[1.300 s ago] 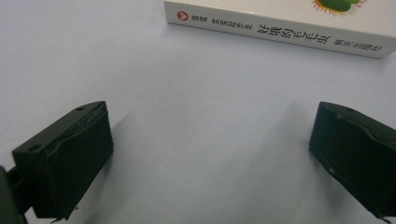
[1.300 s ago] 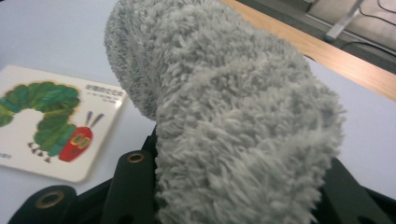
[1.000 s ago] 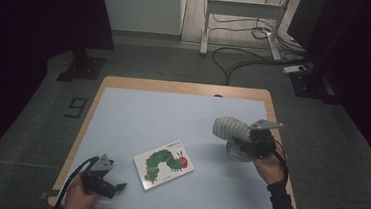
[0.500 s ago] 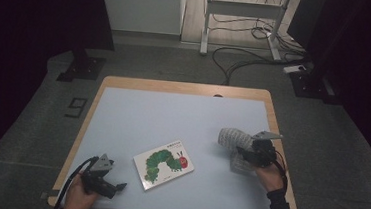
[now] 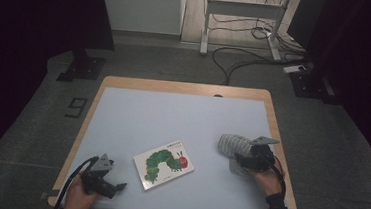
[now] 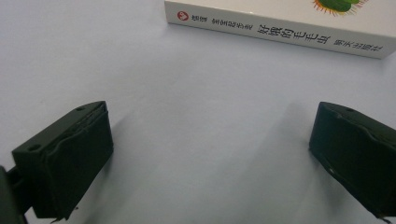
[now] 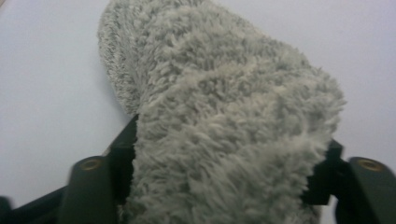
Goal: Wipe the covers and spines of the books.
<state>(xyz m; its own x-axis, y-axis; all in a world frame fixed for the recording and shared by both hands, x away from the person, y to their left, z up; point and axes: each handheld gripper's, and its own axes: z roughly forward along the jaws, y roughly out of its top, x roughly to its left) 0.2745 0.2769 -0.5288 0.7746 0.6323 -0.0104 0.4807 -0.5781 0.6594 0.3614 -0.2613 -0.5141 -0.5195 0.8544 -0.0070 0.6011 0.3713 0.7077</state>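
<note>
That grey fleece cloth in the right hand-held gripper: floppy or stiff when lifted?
Probably floppy: the fleece cloth bulges and folds between the right hand-held gripper jaws. Likely light, with pile that looks grippy rather than slippery. It should drape, not roll.

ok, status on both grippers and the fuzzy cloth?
Right gripper shut on grey cloth, low at table's right edge. Left gripper open, empty, facing the book. Nothing in the way.

The high view looks forward and down over the whole counter (image 5: 182,119). The 2 gripper views sit low and close; the left shares the book (image 6: 280,23) with the high view.
</note>
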